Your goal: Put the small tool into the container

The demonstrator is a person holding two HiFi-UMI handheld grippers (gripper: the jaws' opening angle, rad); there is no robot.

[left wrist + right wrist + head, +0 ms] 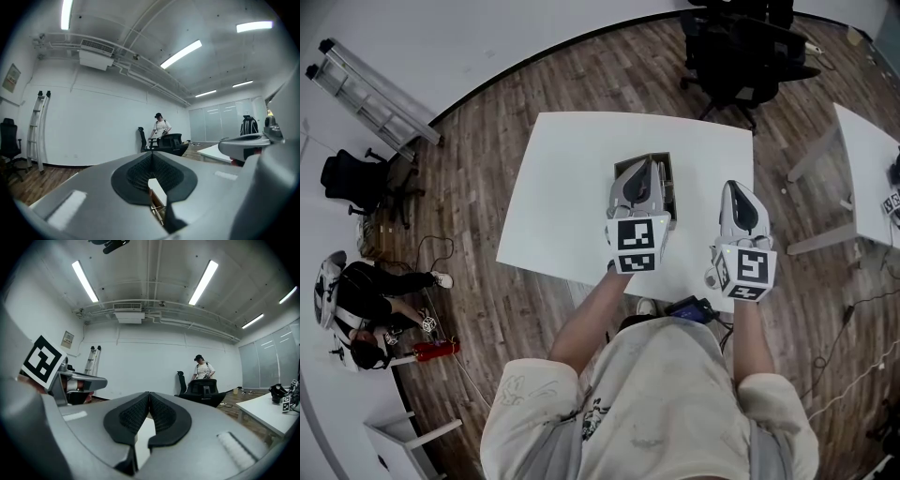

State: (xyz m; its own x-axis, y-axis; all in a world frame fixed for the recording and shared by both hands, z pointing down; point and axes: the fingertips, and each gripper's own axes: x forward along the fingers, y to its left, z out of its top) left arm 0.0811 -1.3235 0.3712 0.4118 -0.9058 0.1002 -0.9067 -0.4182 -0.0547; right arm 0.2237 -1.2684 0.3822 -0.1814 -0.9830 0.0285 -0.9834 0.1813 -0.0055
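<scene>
A small dark open-topped container (pixel 669 180) stands on the white table (pixel 562 187), mostly hidden under my left gripper (pixel 645 169). That gripper hovers right above it and is shut. In the left gripper view the left gripper (pixel 151 157) points level across the room, pads together with nothing between them. Through the slot below the pads shows a brown bit of the container (pixel 158 209) with thin metal parts in it. I cannot make out the small tool. My right gripper (pixel 740 190) is shut and empty, held to the container's right; its pads (pixel 136 416) meet.
Black office chairs (pixel 741 47) stand beyond the table's far edge, and a second white table (pixel 867 169) is to the right. A ladder (pixel 375 94) lies far left, near a person on the floor (pixel 366 291). Another person (pixel 202 370) stands by a chair.
</scene>
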